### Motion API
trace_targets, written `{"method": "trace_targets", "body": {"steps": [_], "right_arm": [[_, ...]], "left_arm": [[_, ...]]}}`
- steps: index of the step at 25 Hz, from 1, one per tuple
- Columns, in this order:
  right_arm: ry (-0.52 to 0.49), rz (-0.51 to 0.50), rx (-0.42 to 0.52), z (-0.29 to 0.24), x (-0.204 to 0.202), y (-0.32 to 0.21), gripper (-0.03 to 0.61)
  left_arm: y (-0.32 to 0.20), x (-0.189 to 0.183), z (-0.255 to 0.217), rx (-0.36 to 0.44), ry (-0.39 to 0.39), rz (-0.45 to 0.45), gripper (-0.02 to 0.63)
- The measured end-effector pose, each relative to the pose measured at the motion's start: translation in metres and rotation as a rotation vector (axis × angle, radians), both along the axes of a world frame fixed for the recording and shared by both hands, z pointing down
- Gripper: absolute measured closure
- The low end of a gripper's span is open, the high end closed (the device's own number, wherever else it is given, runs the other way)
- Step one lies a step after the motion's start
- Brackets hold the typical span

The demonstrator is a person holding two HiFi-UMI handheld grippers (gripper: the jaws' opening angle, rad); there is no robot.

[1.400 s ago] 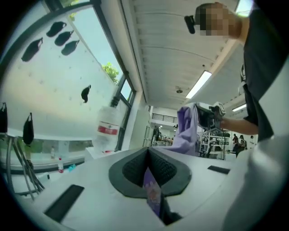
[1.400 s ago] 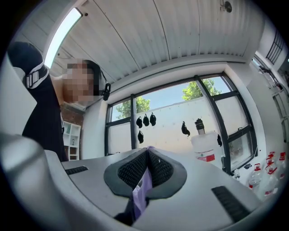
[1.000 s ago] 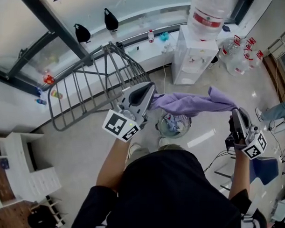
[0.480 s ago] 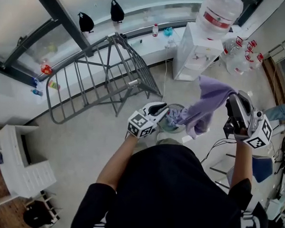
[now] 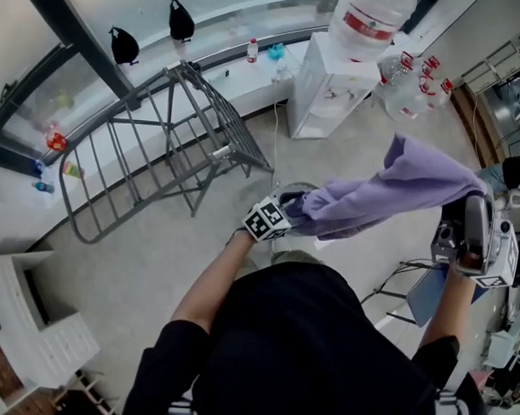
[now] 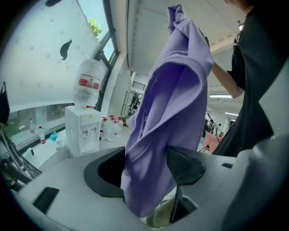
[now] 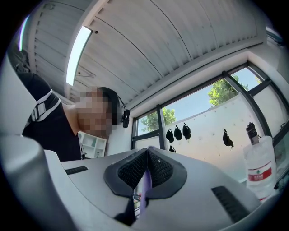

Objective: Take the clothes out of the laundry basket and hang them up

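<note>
Left gripper (image 5: 293,199) now lower, nearer the basket, jaws just spread around the soft purple cloth garment (image 5: 388,194); right gripper (image 5: 474,210) raised, clamped on it.

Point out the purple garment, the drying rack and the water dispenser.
purple garment (image 5: 388,198), head view, mid-cloth.
drying rack (image 5: 219,152), head view, pale crossbar joint.
water dispenser (image 5: 328,98), head view, white cabinet.

purple garment (image 5: 379,202) from right gripper (image 5: 474,208) to left gripper (image 5: 286,205) — fingers just been opening w/ cloth betw., grey rack (image 5: 218,152) behind
</note>
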State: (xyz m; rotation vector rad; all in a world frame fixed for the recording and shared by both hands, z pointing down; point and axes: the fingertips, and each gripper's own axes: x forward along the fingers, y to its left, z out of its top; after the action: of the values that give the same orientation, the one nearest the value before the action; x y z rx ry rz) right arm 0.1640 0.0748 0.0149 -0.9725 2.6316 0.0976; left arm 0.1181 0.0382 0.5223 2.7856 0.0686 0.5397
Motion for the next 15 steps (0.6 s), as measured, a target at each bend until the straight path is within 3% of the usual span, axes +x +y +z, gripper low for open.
{"method": "trace_targets", "body": {"steps": [2,5,7,12,15], "right_arm": [[0.008,0.021,-0.001,-0.001,-0.004,0.005,0.578],[0.015,0.054,-0.015,0.004,-0.006,0.011,0.578],[0.004,0.077,-0.023,0.009,-0.004,0.013,0.578],[-0.037,0.168,-0.070,0.029,0.021,0.012,0.578],[-0.008,0.259,-0.131,0.064,0.037,0.003,0.577]], "left_arm": [[-0.004,-0.005,-0.002,0.005,0.014,-0.036,0.357],[-0.011,-0.020,-0.002,-0.015,0.030,-0.103,0.528],[-0.019,-0.035,-0.004,-0.025,0.038,-0.164,0.570],[-0.046,-0.081,-0.019,-0.025,0.058,-0.326,0.583],[-0.066,-0.114,-0.030,-0.034,0.068,-0.449,0.583]]}}
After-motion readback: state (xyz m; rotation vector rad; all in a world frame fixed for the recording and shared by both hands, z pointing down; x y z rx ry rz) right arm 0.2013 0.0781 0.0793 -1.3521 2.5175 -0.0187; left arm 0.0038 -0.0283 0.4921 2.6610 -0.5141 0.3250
